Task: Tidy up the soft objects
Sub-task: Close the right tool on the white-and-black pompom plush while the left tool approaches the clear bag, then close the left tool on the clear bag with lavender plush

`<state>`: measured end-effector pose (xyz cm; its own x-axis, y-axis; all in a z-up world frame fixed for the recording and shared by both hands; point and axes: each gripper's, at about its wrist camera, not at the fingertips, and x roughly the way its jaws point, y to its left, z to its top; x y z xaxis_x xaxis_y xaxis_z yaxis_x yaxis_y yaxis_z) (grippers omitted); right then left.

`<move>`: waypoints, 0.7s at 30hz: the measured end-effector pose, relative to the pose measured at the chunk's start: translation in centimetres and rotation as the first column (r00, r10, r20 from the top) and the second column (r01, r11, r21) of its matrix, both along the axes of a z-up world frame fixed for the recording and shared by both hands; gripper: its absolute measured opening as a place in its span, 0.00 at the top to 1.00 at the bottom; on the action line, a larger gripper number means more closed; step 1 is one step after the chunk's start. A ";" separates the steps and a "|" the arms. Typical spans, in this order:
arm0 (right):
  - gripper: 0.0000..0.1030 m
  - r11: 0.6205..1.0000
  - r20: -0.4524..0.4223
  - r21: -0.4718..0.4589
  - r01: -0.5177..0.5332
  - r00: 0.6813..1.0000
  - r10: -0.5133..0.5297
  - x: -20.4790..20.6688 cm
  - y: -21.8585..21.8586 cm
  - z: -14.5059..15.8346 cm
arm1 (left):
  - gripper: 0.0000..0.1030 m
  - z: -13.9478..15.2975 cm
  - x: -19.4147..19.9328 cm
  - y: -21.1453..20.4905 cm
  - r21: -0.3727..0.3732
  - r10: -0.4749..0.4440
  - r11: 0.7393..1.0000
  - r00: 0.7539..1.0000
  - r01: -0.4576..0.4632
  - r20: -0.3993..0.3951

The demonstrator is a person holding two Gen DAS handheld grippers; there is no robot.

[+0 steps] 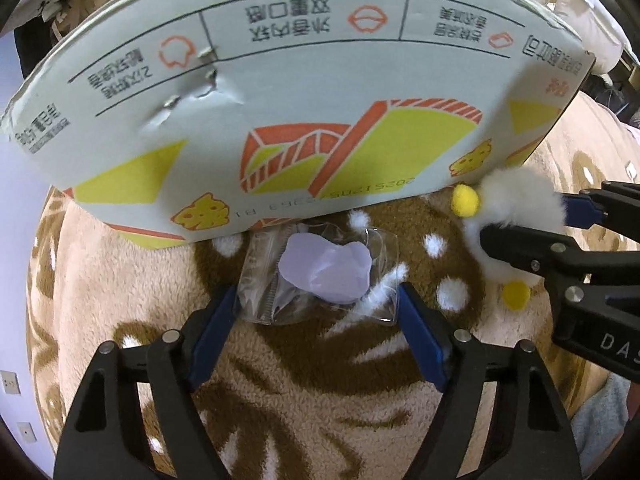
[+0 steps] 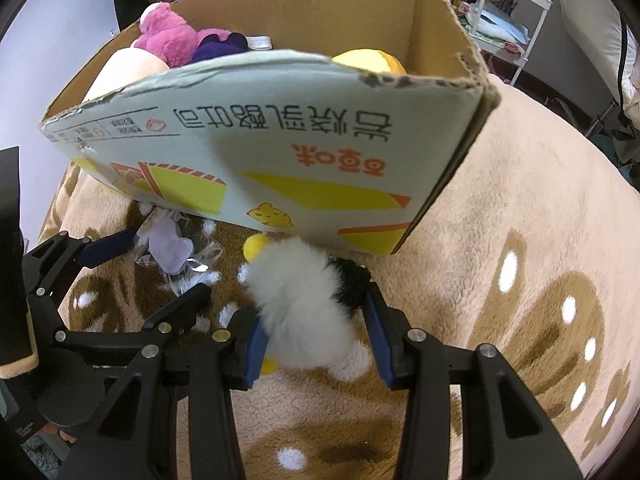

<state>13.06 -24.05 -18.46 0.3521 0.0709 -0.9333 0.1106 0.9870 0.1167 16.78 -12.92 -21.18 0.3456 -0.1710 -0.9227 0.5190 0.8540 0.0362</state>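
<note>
A clear plastic bag with a pale purple soft piece inside (image 1: 320, 272) lies on the fleece blanket in front of the cardboard box (image 1: 280, 92). My left gripper (image 1: 316, 304) is open, its blue pads on either side of the bag. My right gripper (image 2: 312, 316) is shut on a white fluffy toy with black and yellow parts (image 2: 304, 300), resting low on the blanket by the box's near wall (image 2: 280, 152). The bag also shows in the right wrist view (image 2: 172, 252), as does the left gripper (image 2: 160, 268). The right gripper with the toy (image 1: 516, 204) shows in the left wrist view.
The box holds a pink plush (image 2: 168, 36), a purple one (image 2: 220, 46), a yellow one (image 2: 372, 60) and a peach one (image 2: 128, 68). The tan and brown blanket (image 2: 520, 220) covers the surface. A white shelf rack (image 2: 508, 4) stands at the back right.
</note>
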 end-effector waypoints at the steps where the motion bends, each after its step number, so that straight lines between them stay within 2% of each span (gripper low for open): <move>1: 0.54 1.000 0.001 -0.001 0.000 1.000 0.000 0.0 0.2 -0.1 | 0.25 0.0 -0.1 0.4 0.002 -0.001 1.000 1.000 0.001 0.001; 4: 0.54 1.000 0.006 -0.011 0.006 1.000 -0.006 -0.2 0.6 0.0 | 0.26 0.3 -0.2 1.7 0.008 -0.002 1.000 1.000 0.002 -0.004; 21: 0.54 1.000 0.054 0.022 0.003 0.999 -0.005 -1.0 0.7 1.5 | 0.26 2.5 -2.7 1.5 0.053 0.028 0.998 1.000 -0.028 0.008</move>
